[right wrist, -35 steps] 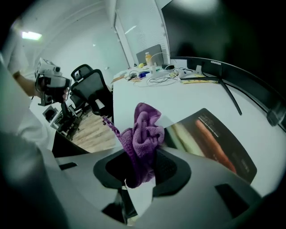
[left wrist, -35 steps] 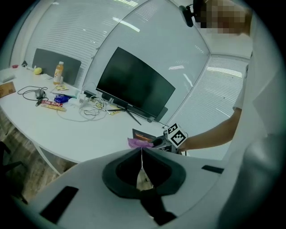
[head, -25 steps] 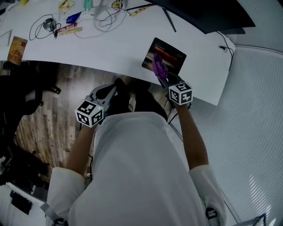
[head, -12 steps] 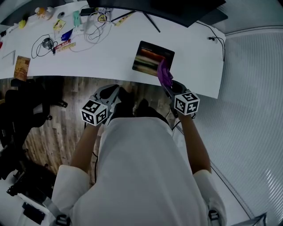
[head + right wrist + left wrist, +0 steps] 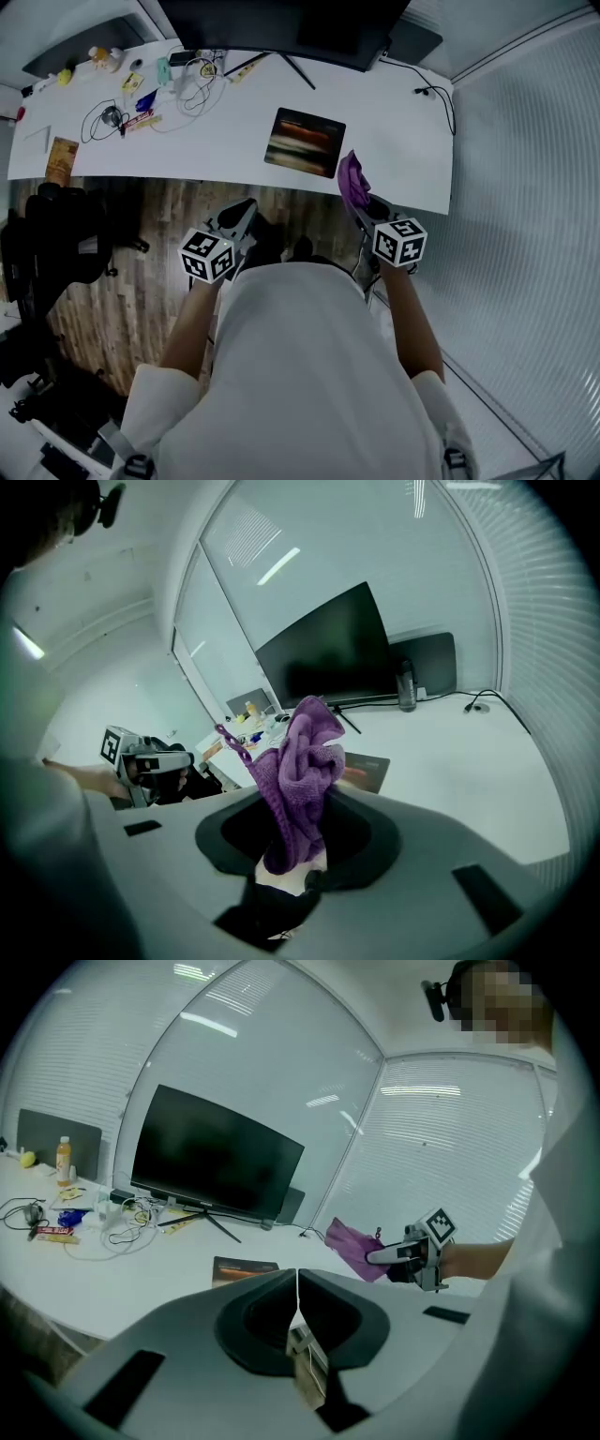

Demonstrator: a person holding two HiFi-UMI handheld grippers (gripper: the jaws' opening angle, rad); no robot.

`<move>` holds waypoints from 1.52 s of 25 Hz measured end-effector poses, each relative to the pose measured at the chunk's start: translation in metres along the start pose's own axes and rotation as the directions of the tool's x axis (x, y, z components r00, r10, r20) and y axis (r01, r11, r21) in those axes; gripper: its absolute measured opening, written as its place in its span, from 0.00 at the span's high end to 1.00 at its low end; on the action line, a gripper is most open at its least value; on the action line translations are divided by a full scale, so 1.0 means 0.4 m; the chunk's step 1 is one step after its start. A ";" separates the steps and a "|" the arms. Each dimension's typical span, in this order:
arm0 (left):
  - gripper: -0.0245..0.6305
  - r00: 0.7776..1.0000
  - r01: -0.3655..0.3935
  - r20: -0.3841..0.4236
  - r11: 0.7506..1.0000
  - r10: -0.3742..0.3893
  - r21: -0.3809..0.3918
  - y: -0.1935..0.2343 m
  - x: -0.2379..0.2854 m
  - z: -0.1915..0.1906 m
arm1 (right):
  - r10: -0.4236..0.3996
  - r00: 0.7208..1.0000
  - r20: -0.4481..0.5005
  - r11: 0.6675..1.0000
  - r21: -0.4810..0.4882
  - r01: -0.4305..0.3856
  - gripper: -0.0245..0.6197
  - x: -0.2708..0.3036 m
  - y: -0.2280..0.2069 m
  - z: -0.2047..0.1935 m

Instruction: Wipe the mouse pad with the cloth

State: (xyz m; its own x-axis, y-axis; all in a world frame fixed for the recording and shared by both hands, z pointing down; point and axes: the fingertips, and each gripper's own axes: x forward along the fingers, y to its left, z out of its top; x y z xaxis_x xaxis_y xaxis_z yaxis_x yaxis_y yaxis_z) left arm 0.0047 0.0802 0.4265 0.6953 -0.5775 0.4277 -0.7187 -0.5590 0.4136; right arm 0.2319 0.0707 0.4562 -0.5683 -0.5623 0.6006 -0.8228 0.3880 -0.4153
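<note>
Drawn back from the dark rectangular mouse pad (image 5: 305, 142) compared with a second ago, when rubbing on it. Now holds the crumpled purple cloth (image 5: 352, 178) off the pad, just beside its near right corner, at the near edge of the white counter (image 5: 403, 141). Pinches that cloth in the right tongs (image 5: 361, 200), bunch sticking up past the tips. Keeps the left tongs (image 5: 241, 216) pressed together on nothing, short of the counter, above the wood-plank floor (image 5: 131, 244). Leaves the pad flat on the counter before the black monitor (image 5: 281, 23).

The head view looks steeply down on the desk (image 5: 394, 122); both gripper views look low across it toward the far monitor (image 5: 216, 1162).
</note>
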 end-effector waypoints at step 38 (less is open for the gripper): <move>0.93 0.987 0.004 0.163 0.999 -0.013 0.054 -0.038 -0.224 0.133 | -0.076 0.950 0.301 0.992 -0.076 0.103 0.75 -0.181 0.127 0.152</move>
State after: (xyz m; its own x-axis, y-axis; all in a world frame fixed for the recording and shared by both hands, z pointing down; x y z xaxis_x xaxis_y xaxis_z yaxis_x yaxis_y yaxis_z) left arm -0.0467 0.1088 0.3390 0.6954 -0.6595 0.2854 -0.7146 -0.5926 0.3718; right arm 0.2312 0.0868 0.3501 -0.4779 -0.7840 0.3963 -0.8746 0.3823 -0.2983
